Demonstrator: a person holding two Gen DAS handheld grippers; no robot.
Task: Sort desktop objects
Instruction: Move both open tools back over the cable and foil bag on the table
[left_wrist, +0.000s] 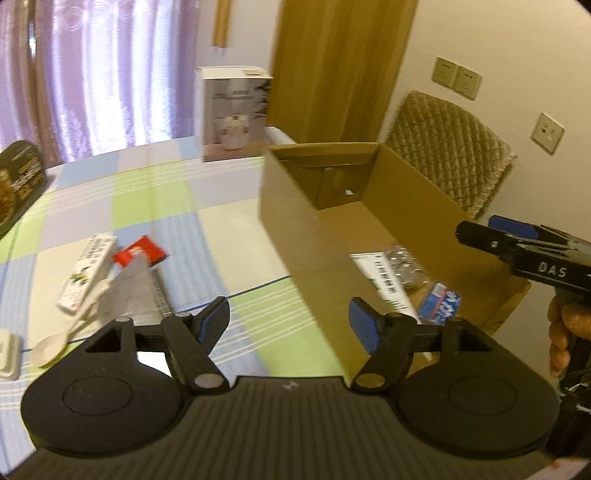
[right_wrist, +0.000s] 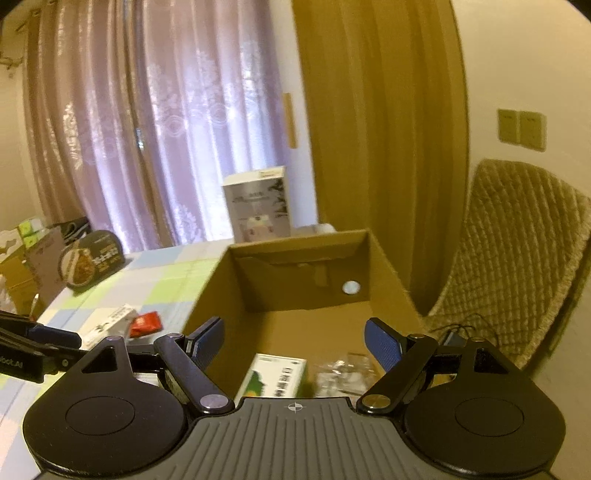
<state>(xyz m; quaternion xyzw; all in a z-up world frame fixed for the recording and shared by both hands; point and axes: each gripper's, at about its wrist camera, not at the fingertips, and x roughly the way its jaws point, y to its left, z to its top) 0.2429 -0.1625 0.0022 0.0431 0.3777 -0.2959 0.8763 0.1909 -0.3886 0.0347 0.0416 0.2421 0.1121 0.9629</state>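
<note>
Between picks: both grippers empty, box partly filled.
Left wrist: left gripper (left_wrist: 290, 319) spread wide, leftover packets (left_wrist: 88, 271) at nine o'clock need grabbing. Right wrist: right gripper (right_wrist: 293, 341) agape above cardboard box (right_wrist: 207, 295), green carton (right_wrist: 275, 374) inside.

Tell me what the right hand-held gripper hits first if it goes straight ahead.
Probably the far wall of the cardboard box. The right hand-held gripper is open, aimed into the box above the green-and-white carton and clear packet; depth is uncertain.
</note>
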